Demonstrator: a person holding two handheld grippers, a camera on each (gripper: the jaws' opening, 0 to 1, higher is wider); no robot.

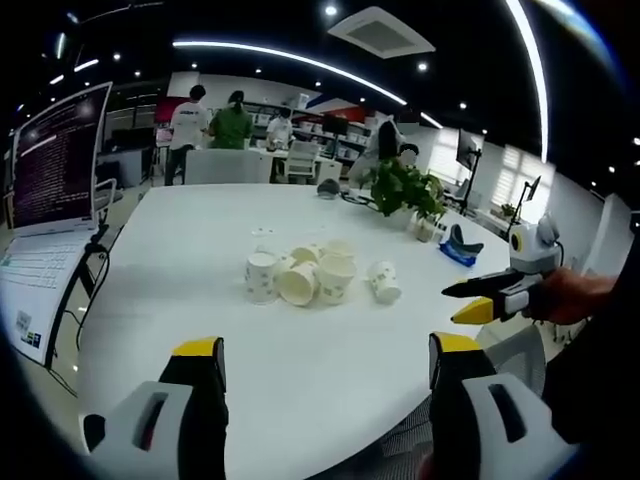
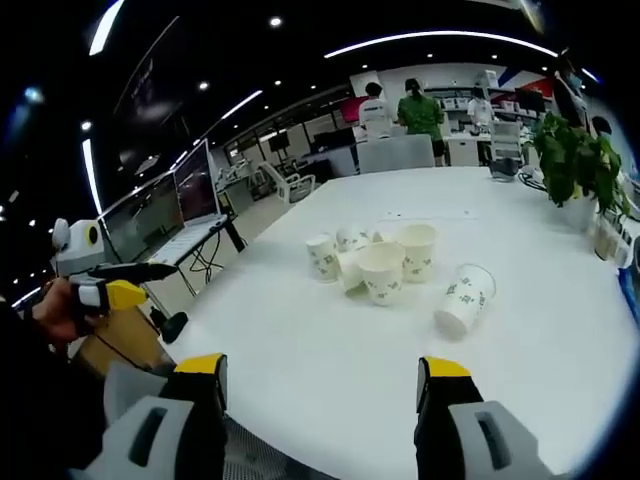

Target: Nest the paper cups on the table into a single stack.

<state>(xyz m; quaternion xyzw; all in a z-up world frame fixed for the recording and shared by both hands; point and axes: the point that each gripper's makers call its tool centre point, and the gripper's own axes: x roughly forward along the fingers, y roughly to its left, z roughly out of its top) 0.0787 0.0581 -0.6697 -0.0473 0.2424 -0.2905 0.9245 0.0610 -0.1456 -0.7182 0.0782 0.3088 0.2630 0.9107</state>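
Both grippers are hanging back at the near edge of the white table (image 1: 330, 400), neither one touching anything. In the left gripper view, the left gripper (image 1: 328, 362) has its yellow-tipped jaws spread wide with nothing between them. Straight ahead of it, well out on the tabletop, sits the bunch of paper cups (image 1: 305, 275) — white with a small green pattern. One cup (image 1: 261, 277) stands at the left of the bunch mouth-down, a couple lie tipped with their open mouths toward the camera, and one more cup (image 1: 384, 282) lies on its side a bit off to the right, apart from the rest.

The right gripper (image 2: 322, 382) is in the same state in its own view: jaws spread, empty, table edge just under them. From there the cluster (image 2: 375, 262) is ahead and slightly right, with the stray tipped cup (image 2: 463, 298) nearest to the right jaw, still well apart from it.

Each gripper also pops into the other's view — held in a hand off to the side, dark fingers with yellow at the base, pointing inward.

Other stuff: a laptop (image 1: 50, 200) on a stand far left of the left gripper, a potted plant (image 1: 405, 190) beyond the cups, and some people (image 1: 232, 125) standing at the back of the room.
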